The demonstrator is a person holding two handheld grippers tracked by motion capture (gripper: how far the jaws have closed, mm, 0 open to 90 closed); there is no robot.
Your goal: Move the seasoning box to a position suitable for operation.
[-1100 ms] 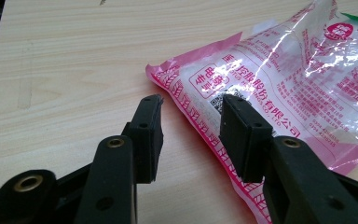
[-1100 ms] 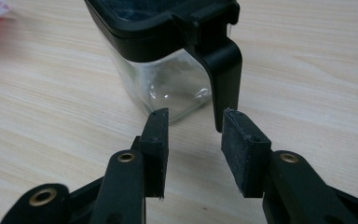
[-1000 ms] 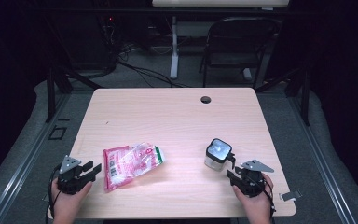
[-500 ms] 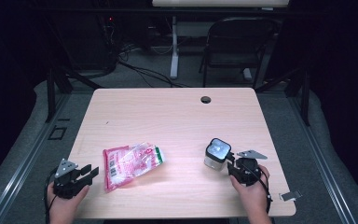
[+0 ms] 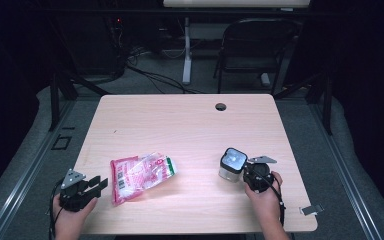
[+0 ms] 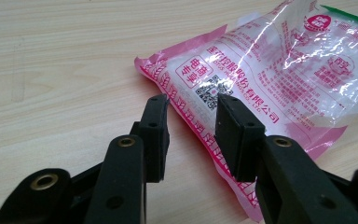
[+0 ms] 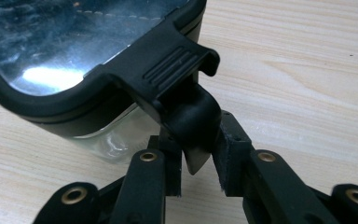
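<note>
Your right gripper point(image 7: 198, 168) has just been closing and now clamps the black latch point(image 7: 177, 74) of the clear lidded container point(image 5: 231, 163), which stands at lower right of the high view on the table point(image 5: 190, 120). Your left gripper point(image 6: 191, 123) stands released at lower left, its jaws having narrowed slightly, with the near edge of the pink snack bag point(image 6: 270, 79) lying between the pads but not pinched. The step in hand appears to be opening the container; next, likely lift the latch while keeping the body from sliding.
</note>
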